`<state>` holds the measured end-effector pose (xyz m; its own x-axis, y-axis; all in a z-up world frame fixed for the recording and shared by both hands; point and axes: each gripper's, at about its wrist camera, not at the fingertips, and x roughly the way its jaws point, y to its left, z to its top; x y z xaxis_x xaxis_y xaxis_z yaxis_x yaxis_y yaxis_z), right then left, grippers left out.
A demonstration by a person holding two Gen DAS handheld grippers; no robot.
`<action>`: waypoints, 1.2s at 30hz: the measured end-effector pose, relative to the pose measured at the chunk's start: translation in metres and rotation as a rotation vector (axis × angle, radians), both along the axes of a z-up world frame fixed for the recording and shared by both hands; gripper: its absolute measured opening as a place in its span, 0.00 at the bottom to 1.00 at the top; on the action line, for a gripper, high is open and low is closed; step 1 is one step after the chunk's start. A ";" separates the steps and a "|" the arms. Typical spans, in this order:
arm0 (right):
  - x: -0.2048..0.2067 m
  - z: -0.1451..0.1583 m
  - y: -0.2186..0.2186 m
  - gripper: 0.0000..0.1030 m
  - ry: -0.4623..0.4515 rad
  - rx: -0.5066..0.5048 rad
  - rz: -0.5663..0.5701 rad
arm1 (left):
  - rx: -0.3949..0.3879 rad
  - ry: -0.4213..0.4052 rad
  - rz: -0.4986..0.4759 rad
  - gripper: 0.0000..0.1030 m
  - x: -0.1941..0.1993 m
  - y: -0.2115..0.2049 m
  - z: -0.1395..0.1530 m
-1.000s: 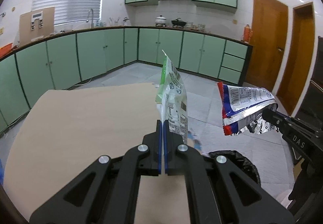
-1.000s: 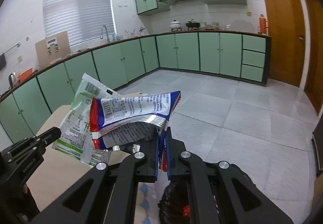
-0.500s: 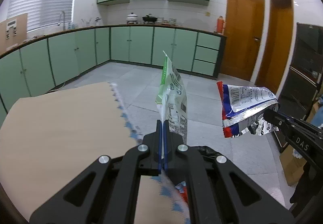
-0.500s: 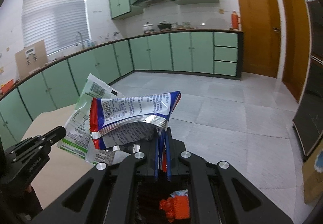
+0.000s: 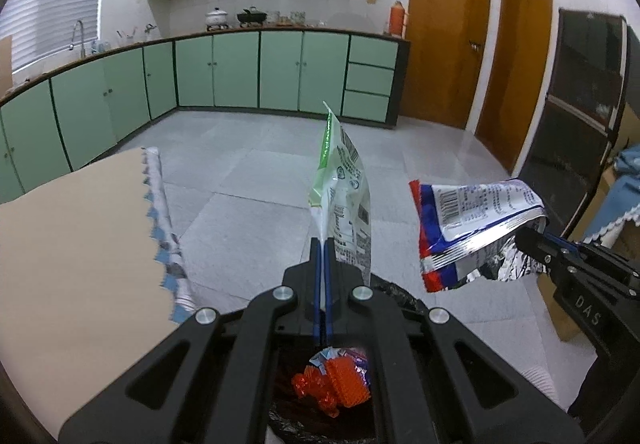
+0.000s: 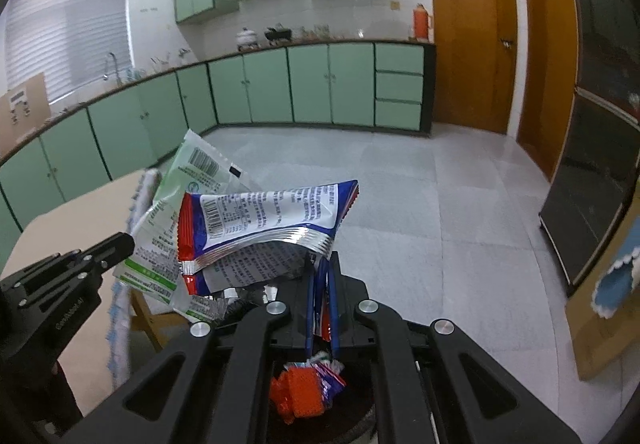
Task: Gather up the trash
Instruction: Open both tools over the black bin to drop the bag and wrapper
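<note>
- Nearest, below both grippers, sits a trash bin [image 5: 328, 396] lined with a dark bag; orange and red wrappers [image 5: 336, 384] already lie inside it.
- The left gripper [image 5: 323, 244] is clenched on the bottom edge of a green and white wrapper [image 5: 344, 195], which stands upright above the closed jaws, over the bin's near side.
- The right gripper [image 6: 322, 264] is clamped on a crumpled red, white and blue foil wrapper [image 6: 264, 219], which fans out to the left of its jaws and hangs above the bin mouth.
- In the right wrist view the two wrappers overlap; whether they touch cannot be told.
- To the left, a table [image 5: 72, 252] with a beige top and a blue-trimmed cloth edge stands just beside the bin.
- Judgement: the step in hand is dropping both wrappers. To do it well, bring each gripper squarely over the opening and tip the jaws downward before letting go, since light foil may drift or cling to a pad and miss the rim.
- Farther off lie a grey tiled floor [image 5: 256, 171], green cabinets [image 6: 312, 83] and wooden doors [image 5: 444, 39].
</note>
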<state>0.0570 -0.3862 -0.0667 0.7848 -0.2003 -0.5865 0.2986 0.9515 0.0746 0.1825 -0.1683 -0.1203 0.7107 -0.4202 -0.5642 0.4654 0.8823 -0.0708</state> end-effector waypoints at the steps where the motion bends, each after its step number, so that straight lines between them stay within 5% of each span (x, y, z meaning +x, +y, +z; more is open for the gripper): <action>1: 0.001 -0.005 -0.002 0.06 0.011 0.005 -0.003 | 0.009 0.010 -0.004 0.00 0.002 -0.003 -0.005; 8: 0.022 -0.041 -0.008 0.10 0.093 0.041 0.004 | 0.051 0.073 -0.002 0.03 0.023 -0.012 -0.027; 22: 0.049 -0.095 -0.016 0.40 0.264 0.114 0.058 | 0.040 0.115 0.039 0.04 0.045 -0.003 -0.029; 30: 0.041 -0.087 -0.016 0.53 0.246 0.132 0.067 | 0.019 0.092 0.066 0.21 0.040 0.012 -0.015; 36: 0.026 -0.047 -0.004 0.85 0.149 0.124 0.086 | 0.012 0.027 0.066 0.60 0.021 0.033 0.006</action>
<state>0.0829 -0.3904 -0.1141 0.6985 -0.0551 -0.7135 0.2331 0.9602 0.1541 0.2030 -0.1354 -0.1142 0.7209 -0.3660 -0.5885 0.4039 0.9119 -0.0724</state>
